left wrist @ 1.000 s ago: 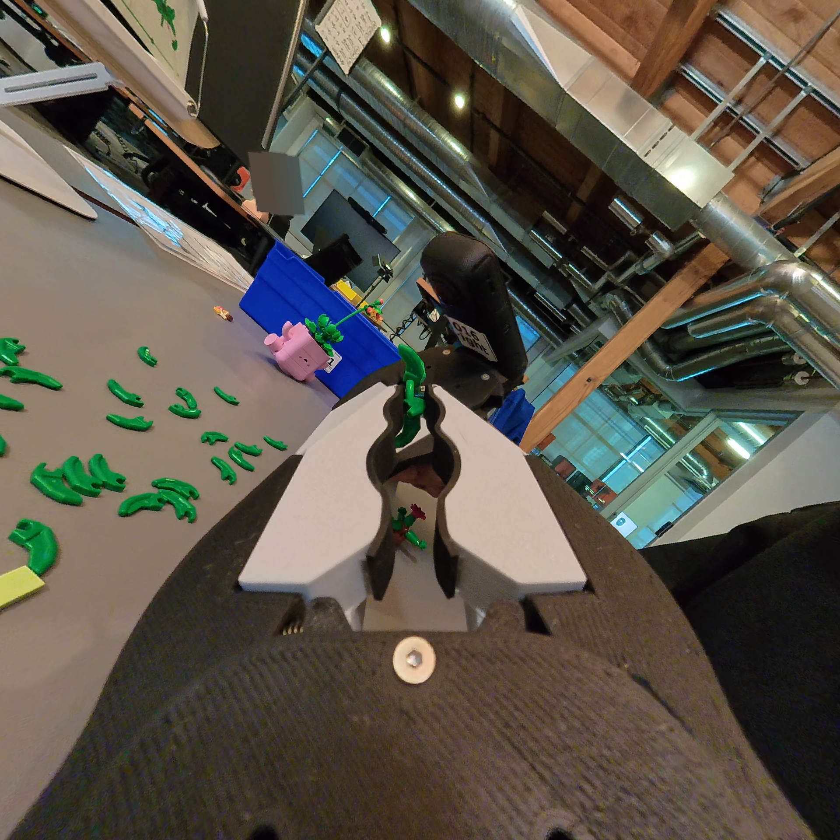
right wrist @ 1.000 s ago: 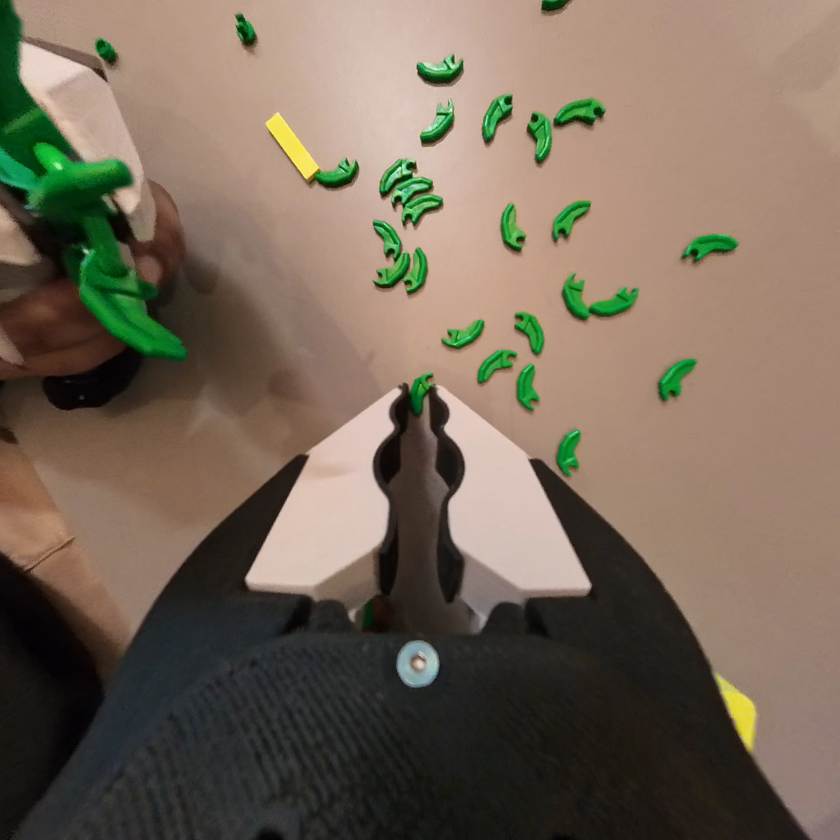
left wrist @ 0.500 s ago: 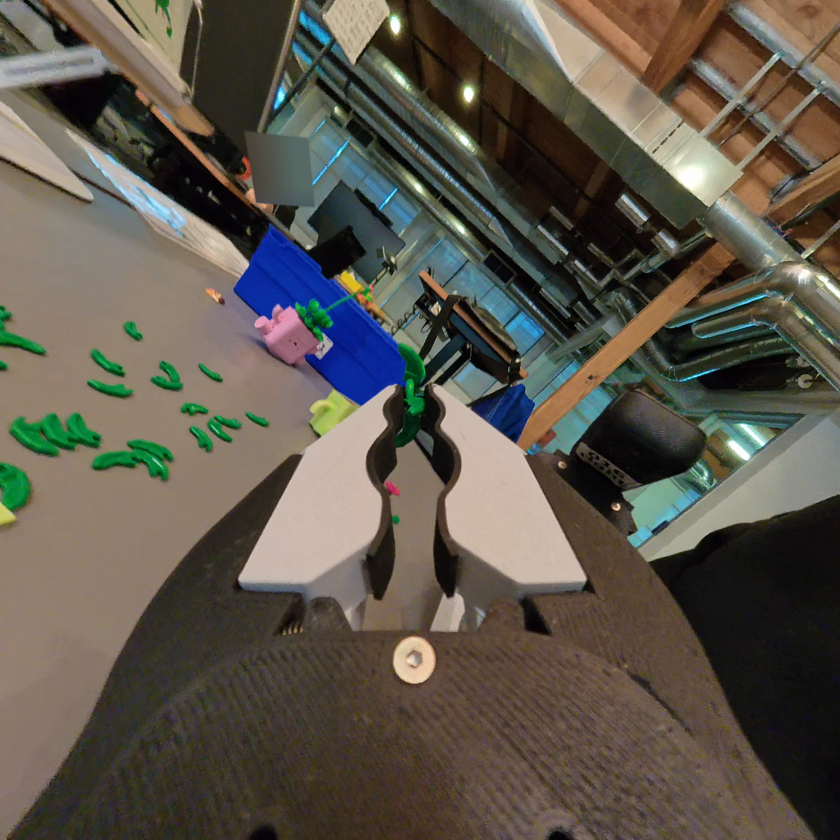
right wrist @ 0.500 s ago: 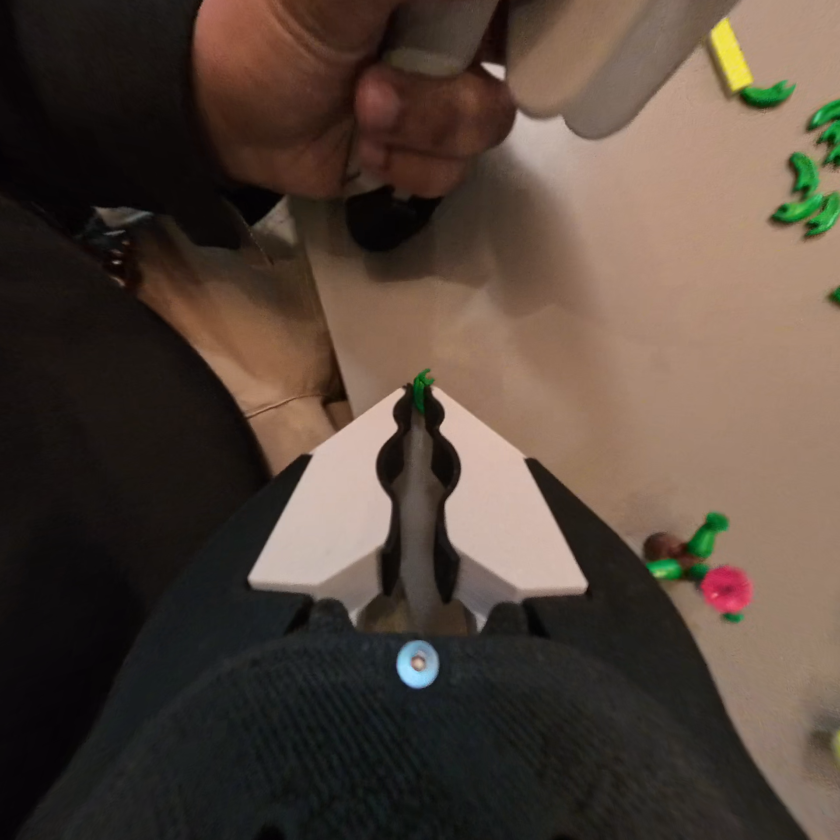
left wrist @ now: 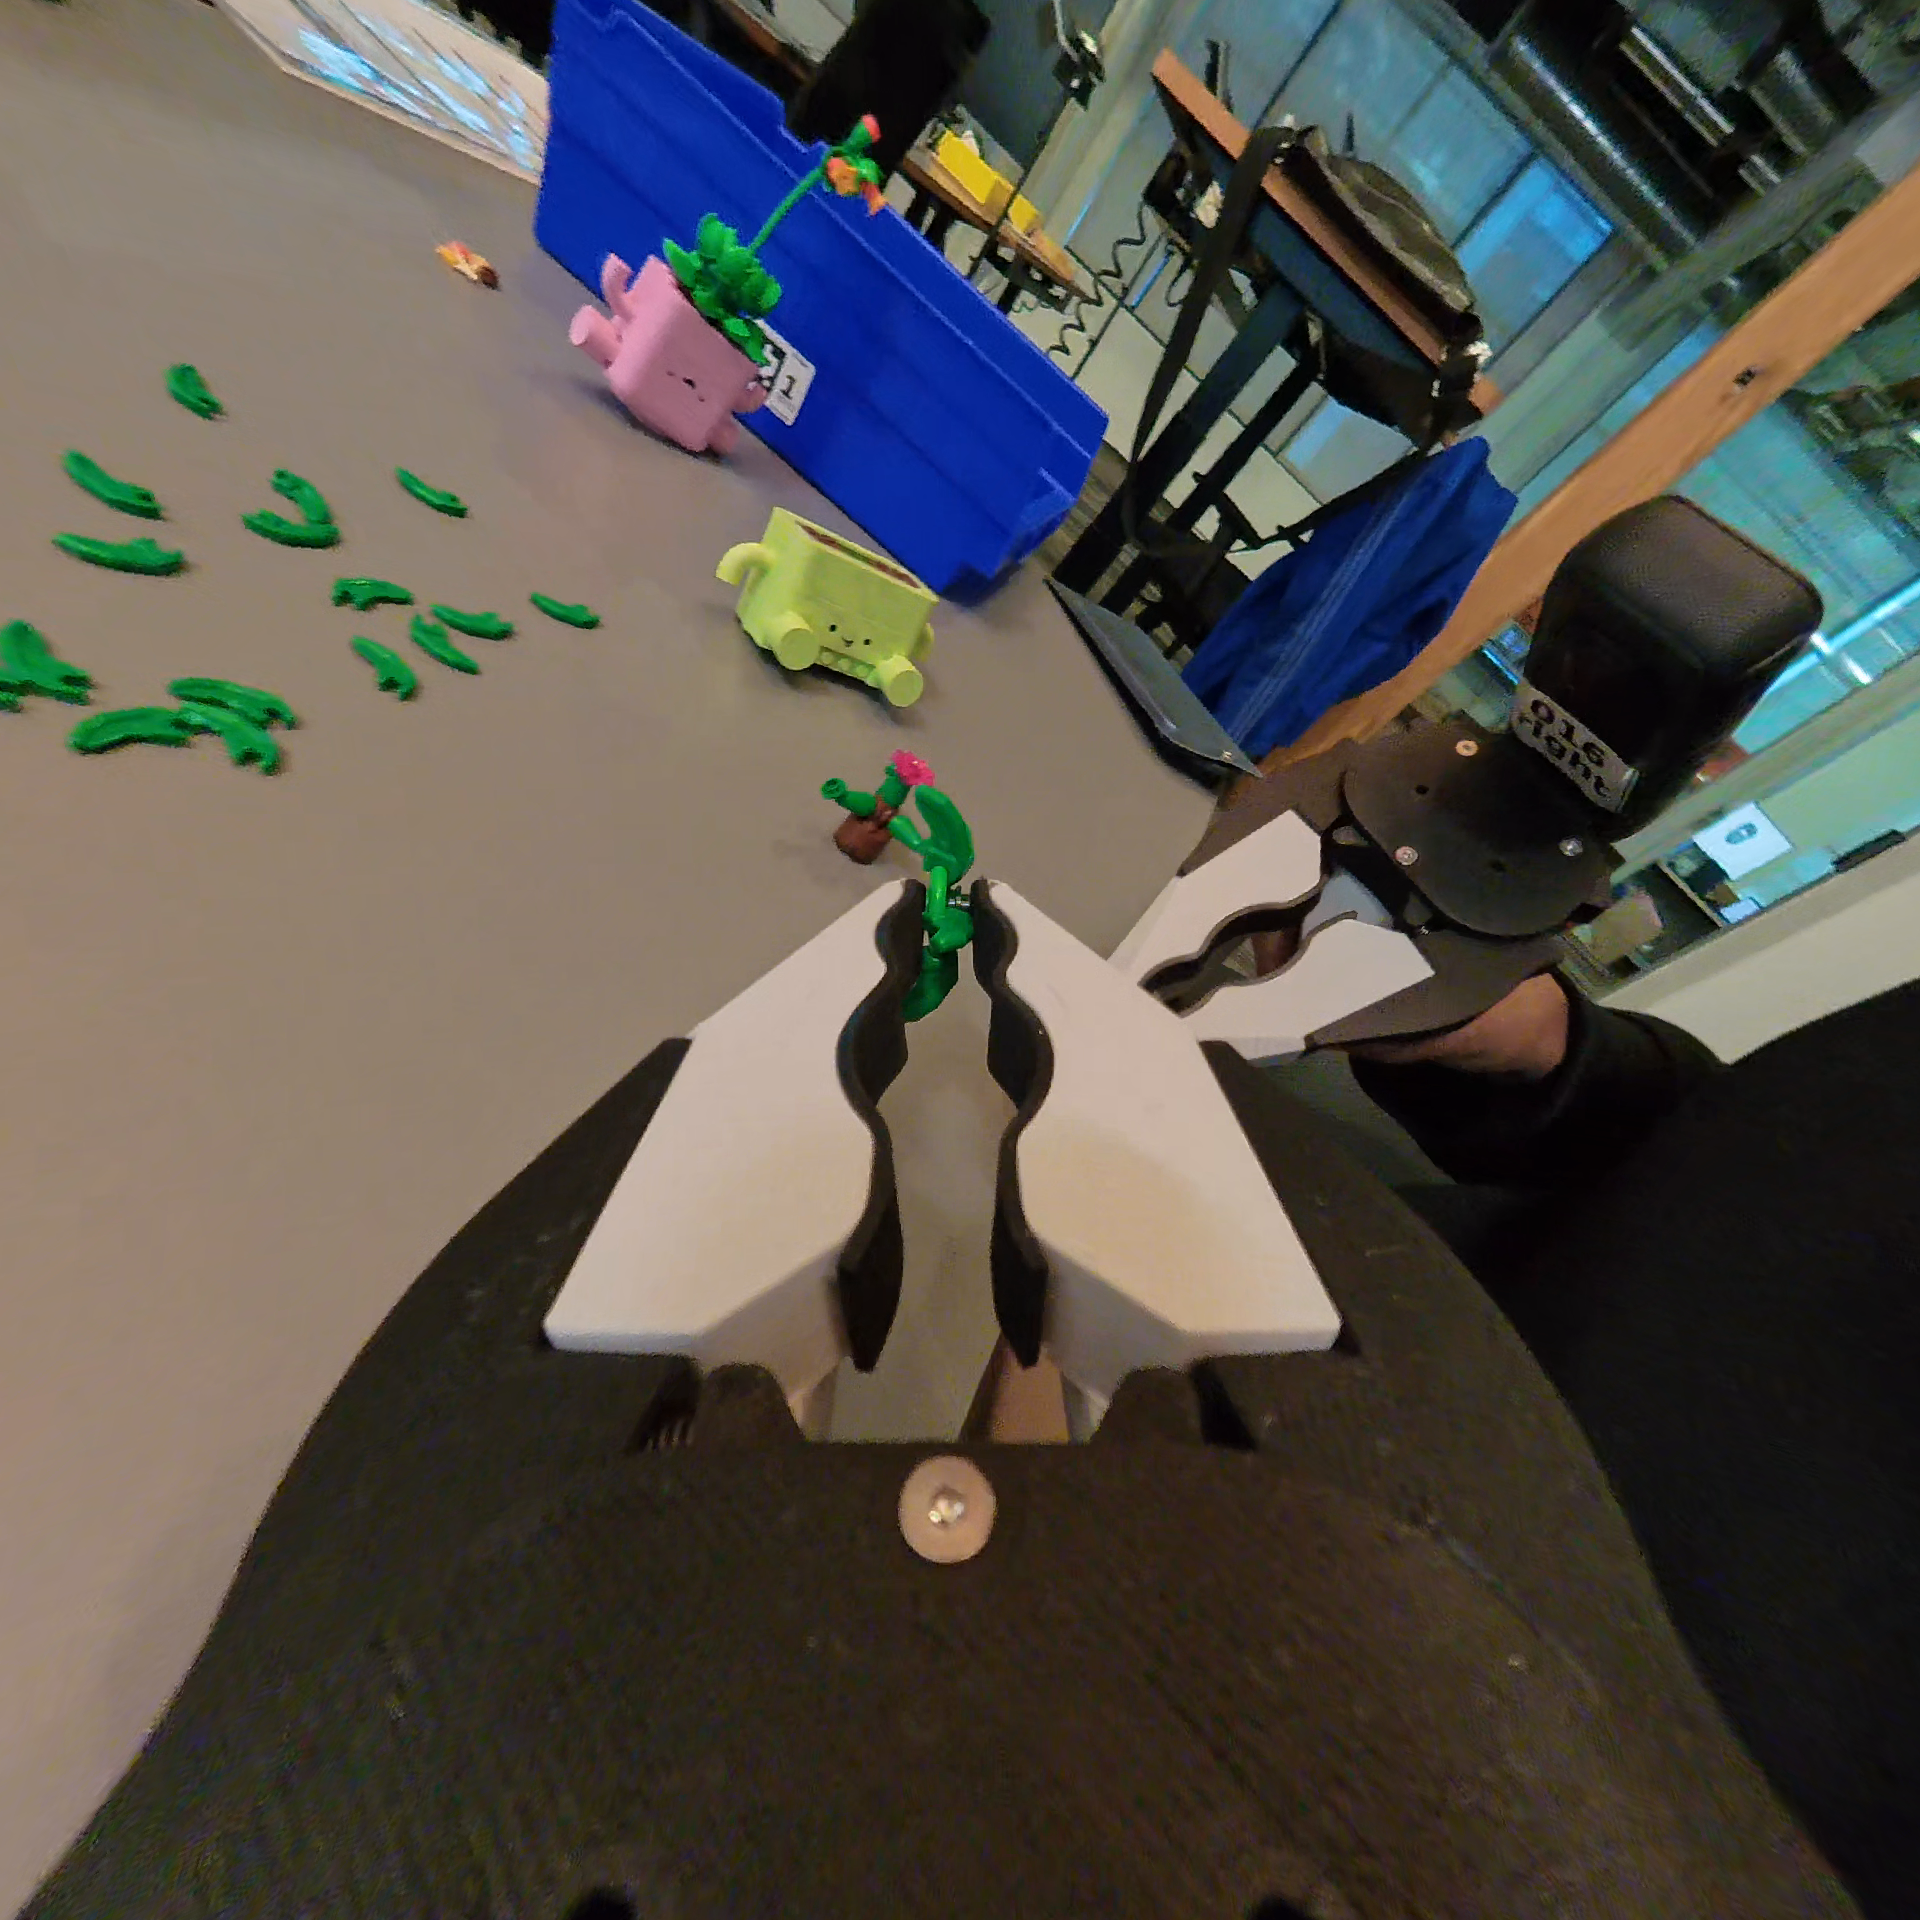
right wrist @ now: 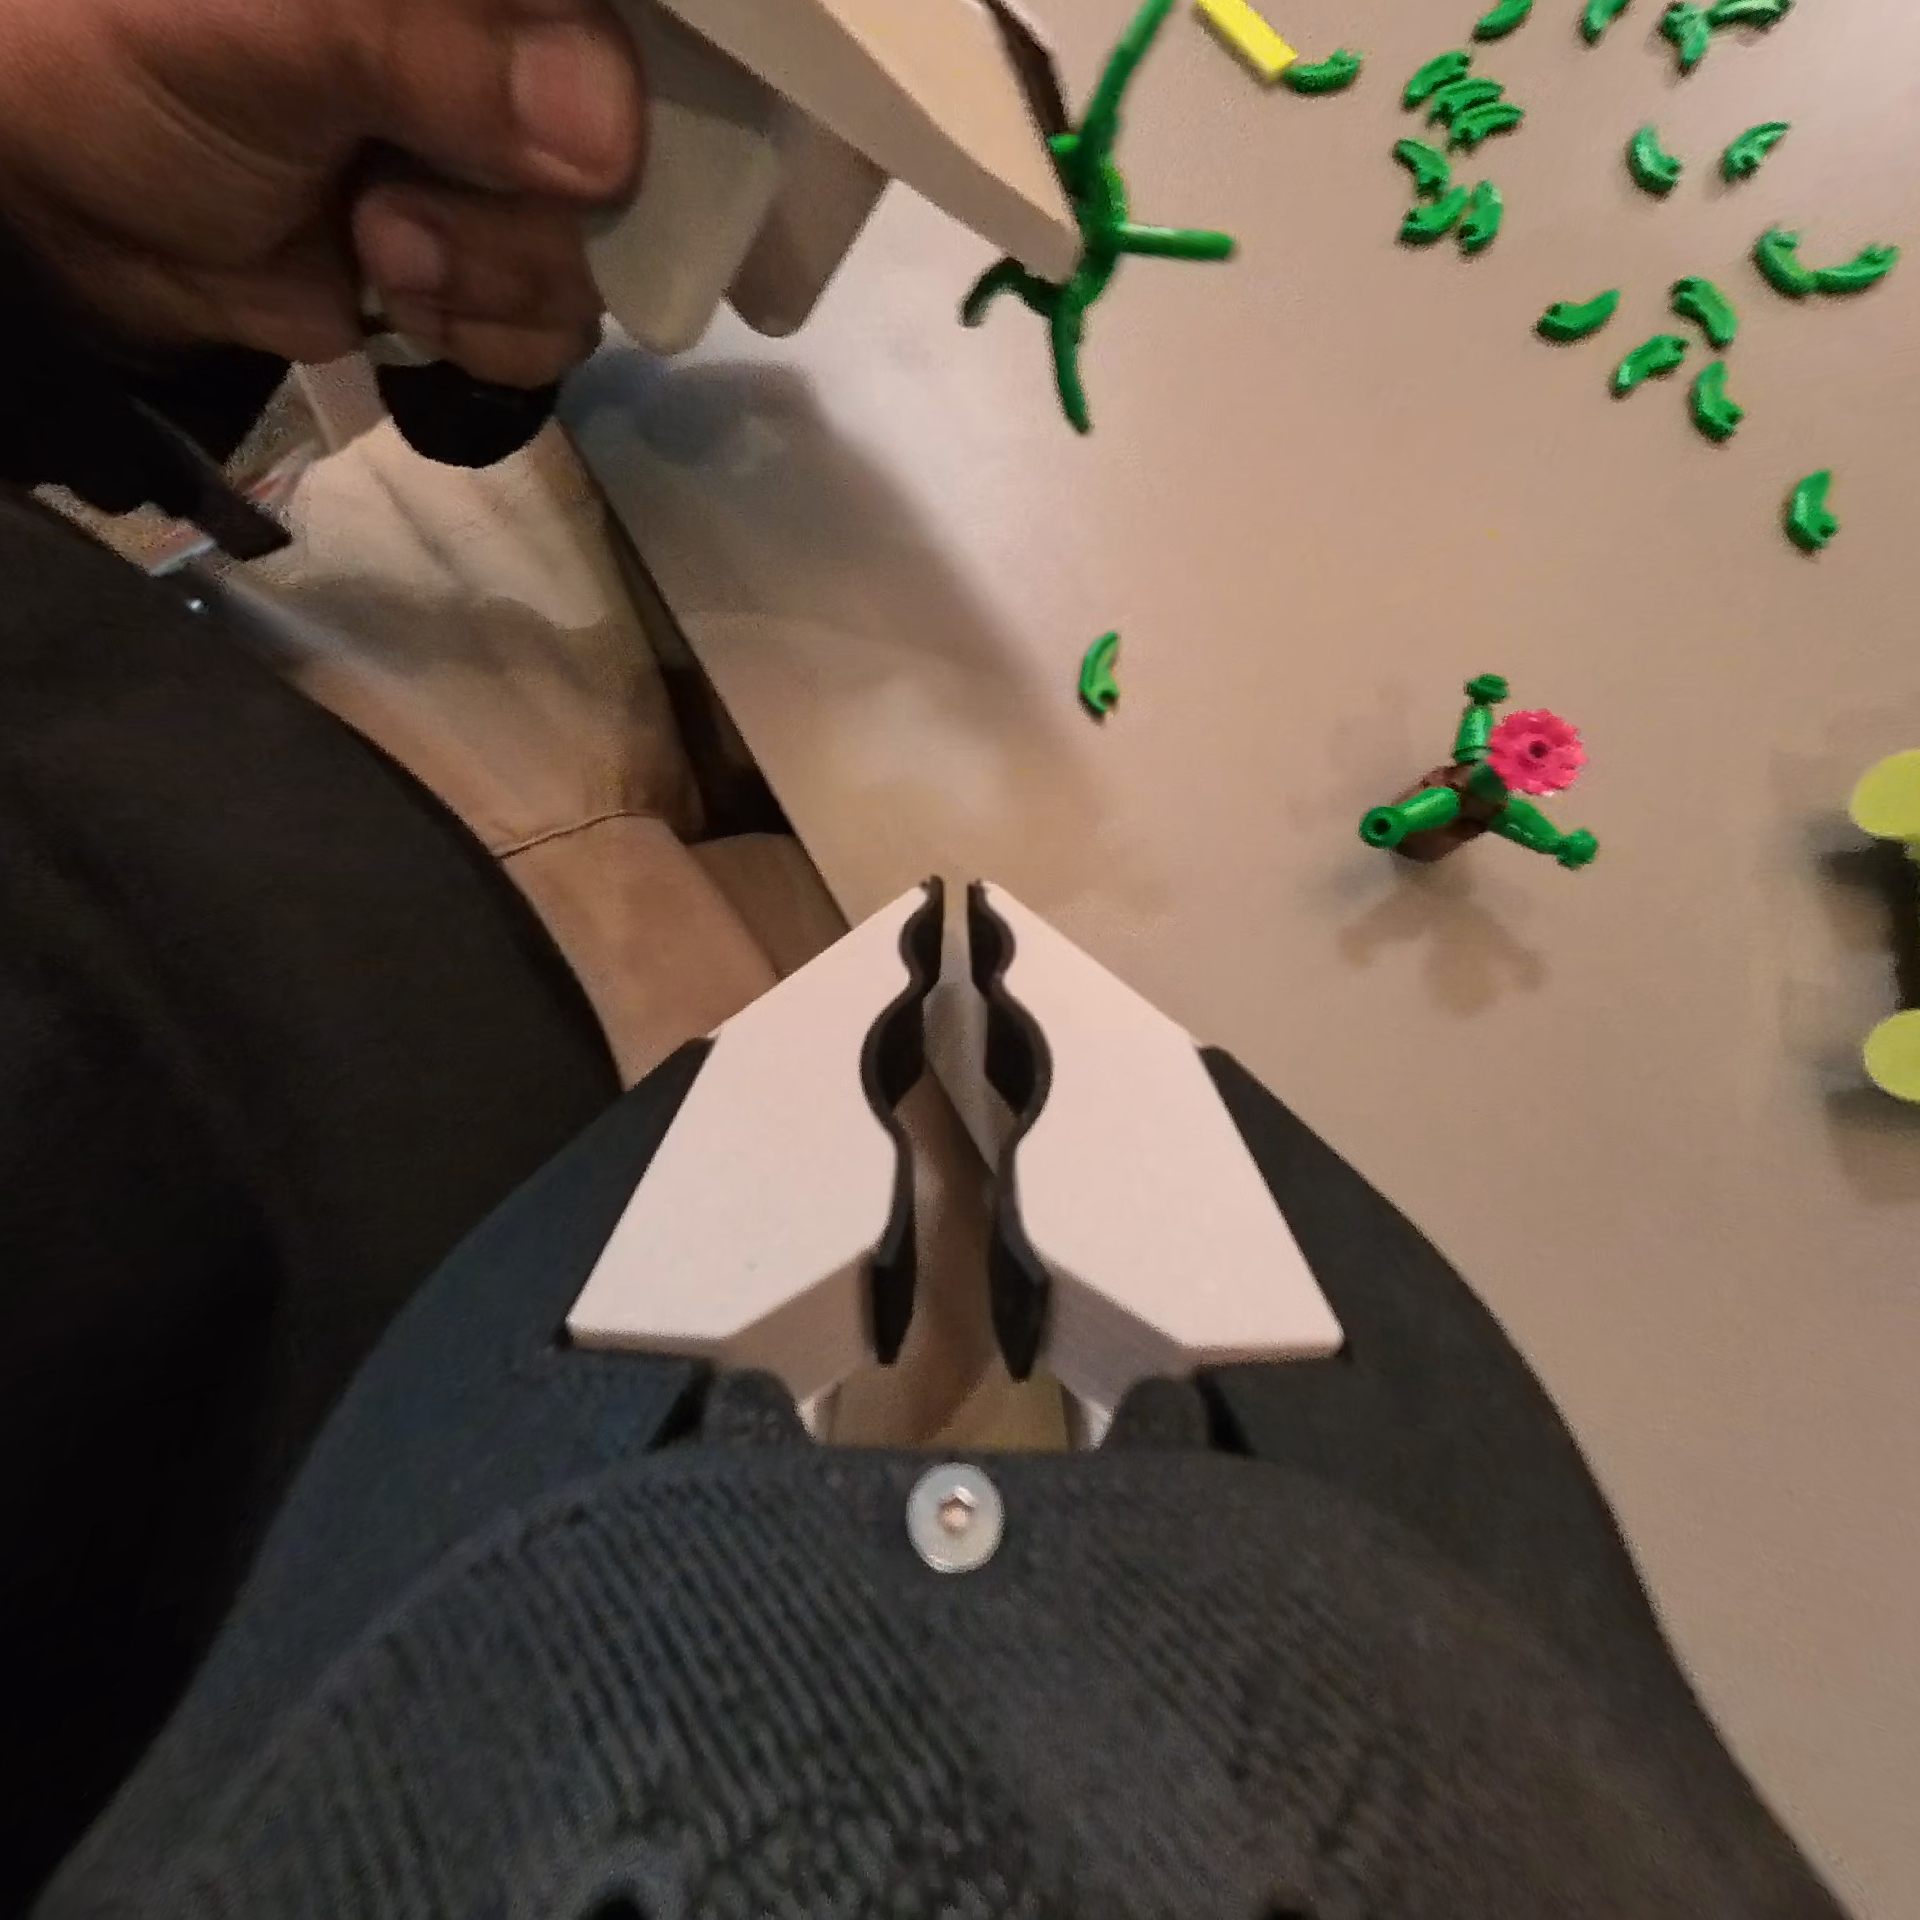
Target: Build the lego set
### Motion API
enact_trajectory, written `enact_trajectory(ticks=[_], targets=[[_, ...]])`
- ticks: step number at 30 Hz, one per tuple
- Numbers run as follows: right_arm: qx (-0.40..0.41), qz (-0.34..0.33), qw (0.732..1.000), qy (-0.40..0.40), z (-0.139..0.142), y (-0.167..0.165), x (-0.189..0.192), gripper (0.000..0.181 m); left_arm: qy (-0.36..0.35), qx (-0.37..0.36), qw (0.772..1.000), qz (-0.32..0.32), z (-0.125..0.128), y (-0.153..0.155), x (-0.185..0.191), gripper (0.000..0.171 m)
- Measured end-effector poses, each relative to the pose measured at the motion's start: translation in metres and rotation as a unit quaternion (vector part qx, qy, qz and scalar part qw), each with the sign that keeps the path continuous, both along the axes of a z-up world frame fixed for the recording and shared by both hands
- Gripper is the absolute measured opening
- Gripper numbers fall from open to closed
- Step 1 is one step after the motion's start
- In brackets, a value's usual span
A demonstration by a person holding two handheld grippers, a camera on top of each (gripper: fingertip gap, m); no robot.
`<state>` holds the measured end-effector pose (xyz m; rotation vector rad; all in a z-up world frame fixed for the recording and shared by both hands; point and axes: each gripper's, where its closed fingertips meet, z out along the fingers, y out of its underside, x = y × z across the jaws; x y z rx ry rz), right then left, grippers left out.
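My left gripper (left wrist: 948, 891) is shut on a green stem assembly (left wrist: 940, 925) with a leaf sticking out above the fingertips. It also shows in the right wrist view (right wrist: 1091, 218), at the tip of the left gripper (right wrist: 1055, 197), held above the table. My right gripper (right wrist: 954, 891) is shut with nothing between its pads. It hovers over the table's near edge, just right of the left gripper (left wrist: 1153, 971). One green leaf (right wrist: 1099, 675) lies on the table ahead of it. Several loose green leaves (left wrist: 229, 717) lie to the left.
A small brown base with green stems and a pink flower (left wrist: 878, 810) (right wrist: 1475, 779) stands just ahead. Behind it are a lime-green pot (left wrist: 831, 618), a pink pot with a plant (left wrist: 681, 358) and a blue bin (left wrist: 831, 291). A hand (right wrist: 312, 177) holds the left gripper. Spacing between my two grippers at the tips: around 9 centimetres. From either gripper's tips it is about 20 centimetres to the lime-green pot (left wrist: 831, 618).
The green leaf held in the right fingertips in both earlier frames is gone from them now. The left gripper tilted down toward the table, still holding the stem; both grippers came closer together.
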<state>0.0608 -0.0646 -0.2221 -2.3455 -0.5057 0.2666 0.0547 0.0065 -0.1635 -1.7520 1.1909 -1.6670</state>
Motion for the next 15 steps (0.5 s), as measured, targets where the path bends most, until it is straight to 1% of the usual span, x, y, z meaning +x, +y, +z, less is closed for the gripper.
enact_trajectory(ticks=[4, 8, 10, 13, 15], targets=[[0.006, -0.019, 0.999, 0.032, 0.003, 0.011, 0.001, 0.007, 0.009, -0.002, 1.000, 0.016, -0.007, 0.005, -0.007, 0.006], [0.016, -0.011, 0.997, 0.072, 0.008, 0.025, -0.015, 0.010, 0.017, -0.007, 1.000, 0.010, -0.013, 0.002, -0.005, 0.006], [0.029, -0.019, 0.997, 0.066, 0.006, 0.035, -0.015, 0.014, 0.015, -0.006, 1.000, 0.012, -0.012, 0.003, -0.005, 0.006], [0.058, -0.048, 0.996, 0.041, 0.007, 0.051, -0.007, 0.020, 0.007, -0.011, 1.000, 0.022, -0.009, 0.009, -0.008, 0.006], [0.059, -0.058, 0.996, 0.036, 0.005, 0.059, -0.005, 0.023, -0.001, -0.020, 0.999, 0.028, -0.006, 0.013, -0.010, 0.006]])
